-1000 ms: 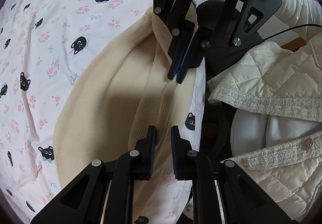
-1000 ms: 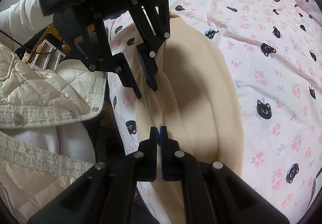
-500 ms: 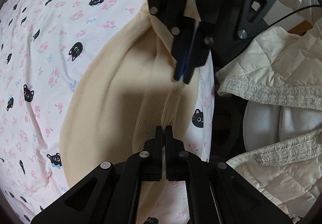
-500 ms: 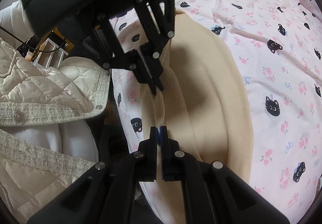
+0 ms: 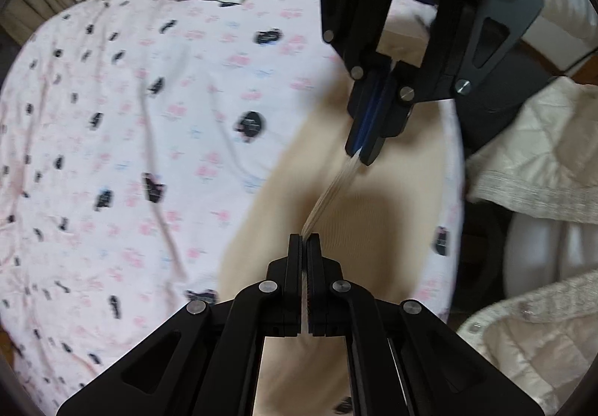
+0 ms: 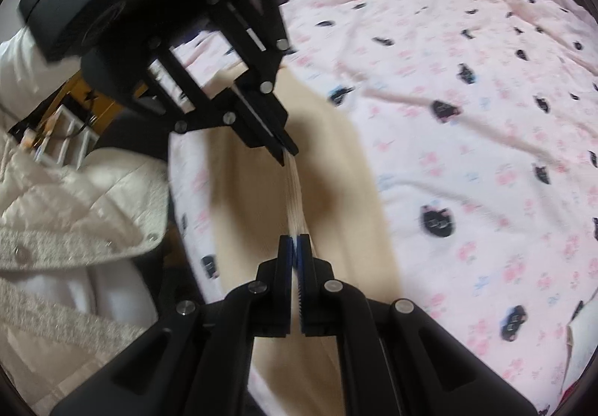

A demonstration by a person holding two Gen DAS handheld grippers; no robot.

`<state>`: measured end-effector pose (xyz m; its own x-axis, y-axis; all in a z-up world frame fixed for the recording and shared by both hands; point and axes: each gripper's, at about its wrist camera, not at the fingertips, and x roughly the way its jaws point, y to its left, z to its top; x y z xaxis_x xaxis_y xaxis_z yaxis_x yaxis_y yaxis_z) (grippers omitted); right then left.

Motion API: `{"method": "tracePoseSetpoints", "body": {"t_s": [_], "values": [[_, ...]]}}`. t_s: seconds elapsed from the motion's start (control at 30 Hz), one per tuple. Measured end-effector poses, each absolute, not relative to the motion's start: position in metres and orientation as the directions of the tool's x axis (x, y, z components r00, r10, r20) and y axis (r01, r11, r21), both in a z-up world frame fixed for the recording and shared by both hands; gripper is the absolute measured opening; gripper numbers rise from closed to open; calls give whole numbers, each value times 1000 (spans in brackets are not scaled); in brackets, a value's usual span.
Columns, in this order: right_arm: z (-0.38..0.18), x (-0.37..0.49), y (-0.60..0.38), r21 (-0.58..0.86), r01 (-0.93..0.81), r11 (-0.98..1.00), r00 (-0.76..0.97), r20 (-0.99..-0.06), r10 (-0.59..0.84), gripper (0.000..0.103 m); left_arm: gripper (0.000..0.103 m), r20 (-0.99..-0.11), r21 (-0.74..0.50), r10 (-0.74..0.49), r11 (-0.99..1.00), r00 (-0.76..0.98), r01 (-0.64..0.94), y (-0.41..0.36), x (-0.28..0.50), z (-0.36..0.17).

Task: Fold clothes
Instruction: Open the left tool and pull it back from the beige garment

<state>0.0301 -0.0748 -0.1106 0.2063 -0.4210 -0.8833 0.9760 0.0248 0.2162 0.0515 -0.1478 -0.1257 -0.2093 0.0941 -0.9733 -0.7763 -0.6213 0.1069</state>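
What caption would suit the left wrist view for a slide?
Both grippers, left and right, pinch a taut edge of the cream knit garment above the cat-print bedsheet.

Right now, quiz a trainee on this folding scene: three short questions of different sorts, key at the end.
1. True or false: both grippers are shut on the cream ribbed garment.
2. Multiple choice: what print is on the pink bedsheet? A) stripes B) black cat faces and flowers C) plain
3. Fill in: the strip of fabric between the left gripper and the right gripper is pulled ____.

Key
1. True: each pair of jaws is closed with fabric pinched between.
2. B
3. Taut; it runs as a straight raised edge above the rest of the garment.
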Motion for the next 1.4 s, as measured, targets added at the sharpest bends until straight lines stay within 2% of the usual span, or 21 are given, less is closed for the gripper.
{"method": "tracePoseSetpoints", "body": {"t_s": [0.33, 0.57, 0.77, 0.83, 0.97, 1.03, 1.23, 1.3, 1.37, 1.4], "values": [[-127, 2, -89, 143, 985, -92, 96, -917, -388, 3, 1, -961, 226, -23, -641, -276, -733, -147, 36, -154], [-143, -7, -94, 139, 979, -146, 75, -923, -377, 4, 1, -960, 230, -38, -671, -277, -705, -152, 30, -163], [-141, -33, -75, 171, 950, -262, 52, -912, -406, 16, 3, -958, 243, -55, -682, -283, -690, -153, 31, -175], [-135, -43, -62, 183, 935, -304, 39, -905, -423, 16, 3, -958, 236, -49, -695, -284, -679, -156, 30, -177], [-121, -34, -39, 199, 946, -258, 71, -898, -433, 17, 3, -957, 228, -36, -705, -287, -672, -159, 32, -177], [-118, -26, -28, 162, 957, -241, 51, -911, -410, 17, 3, -956, 231, -37, -705, -290, -670, -159, 33, -176], [-125, -31, 14, 171, 944, -281, 65, -934, -350, 17, 4, -950, 247, -43, -712, -310, -657, -161, 39, -169], [-131, -36, 26, 167, 938, -303, 62, -943, -328, 17, 5, -945, 249, -39, -729, -325, -638, -168, 43, -161], [-137, -40, 31, 170, 933, -316, 65, -946, -317, 17, 11, -940, 250, -34, -746, -339, -618, -175, 46, -153], [-140, -40, 34, 175, 931, -319, 71, -947, -314, 17, 17, -938, 250, -32, -754, -346, -608, -178, 47, -149]]}}
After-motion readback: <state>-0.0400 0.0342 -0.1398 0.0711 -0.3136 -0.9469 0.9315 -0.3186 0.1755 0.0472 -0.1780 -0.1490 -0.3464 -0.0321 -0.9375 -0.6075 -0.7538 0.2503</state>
